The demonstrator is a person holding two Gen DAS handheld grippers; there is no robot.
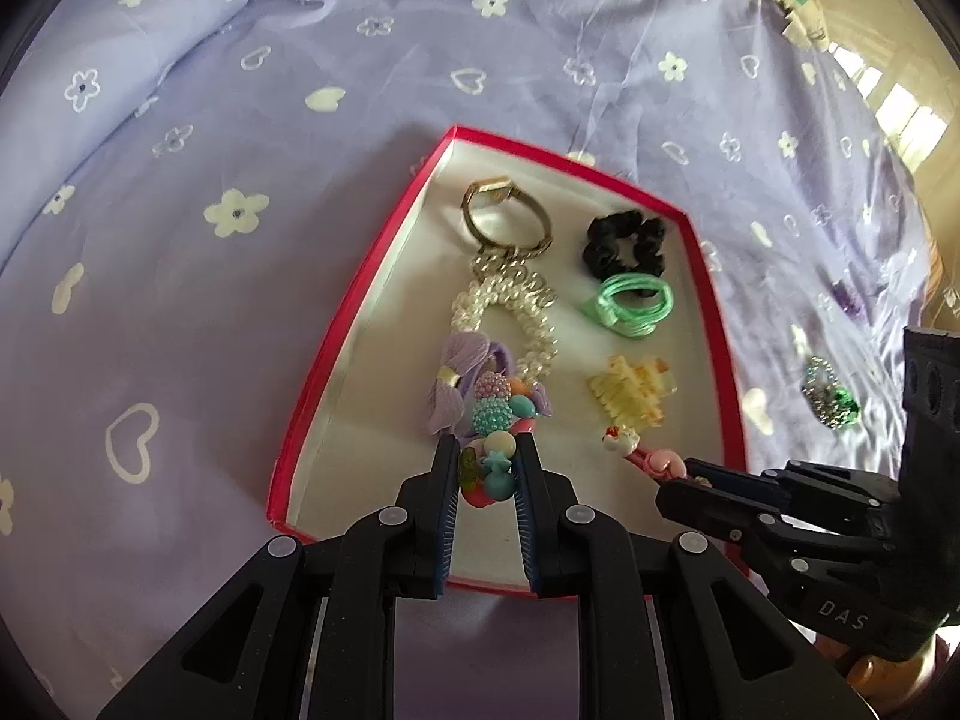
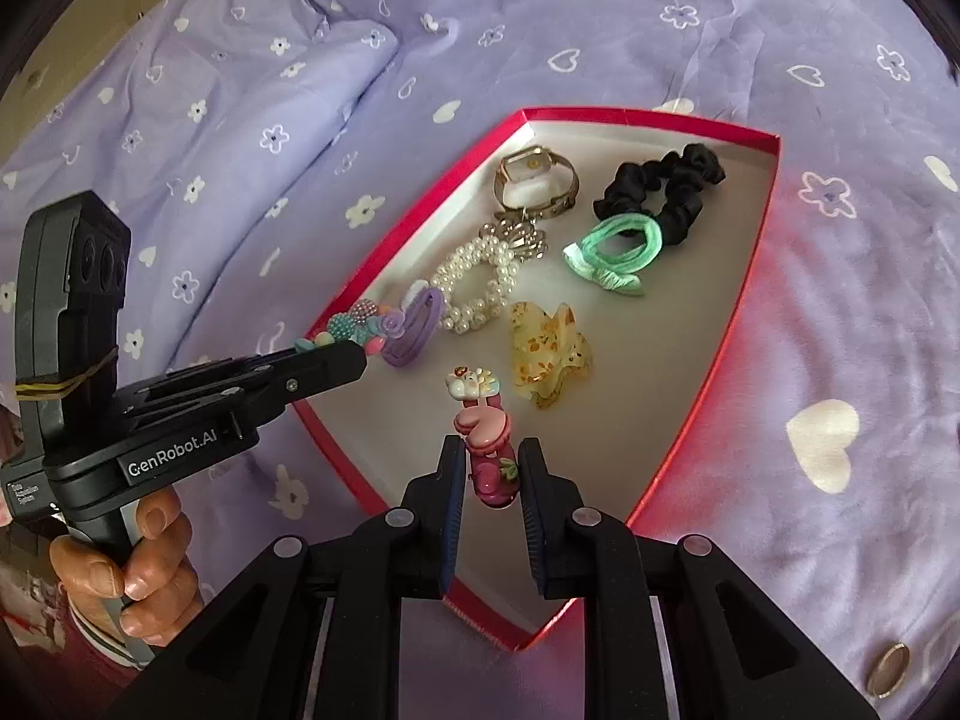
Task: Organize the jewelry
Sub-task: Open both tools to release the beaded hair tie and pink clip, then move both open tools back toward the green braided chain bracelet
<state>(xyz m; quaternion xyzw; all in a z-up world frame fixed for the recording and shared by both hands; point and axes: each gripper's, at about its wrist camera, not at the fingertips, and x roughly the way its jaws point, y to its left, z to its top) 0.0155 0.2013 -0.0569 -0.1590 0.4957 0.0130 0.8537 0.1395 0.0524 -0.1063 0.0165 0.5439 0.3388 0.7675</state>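
Note:
A red-rimmed box [image 1: 360, 288] [image 2: 750, 294] lies on the bed and holds a watch [image 1: 507, 216], a black scrunchie [image 1: 624, 243], a green hair tie [image 1: 627, 303], a pearl bracelet [image 1: 510, 312], a purple bow [image 1: 450, 390] and a yellow claw clip [image 1: 630, 390]. My left gripper [image 1: 487, 465] is shut on a colourful bead bracelet [image 1: 495, 414] over the box's near left part. My right gripper [image 2: 491, 462] is shut on a pink hair clip [image 2: 483, 420] above the box floor, near the claw clip [image 2: 549, 354].
The lilac flowered bedsheet [image 1: 240, 300] surrounds the box, with a folded duvet [image 1: 120, 60] at the far left. A green and silver beaded piece [image 1: 831, 393] lies right of the box. A coin [image 2: 888, 669] rests near the right. A hand [image 2: 138, 570] grips the left tool.

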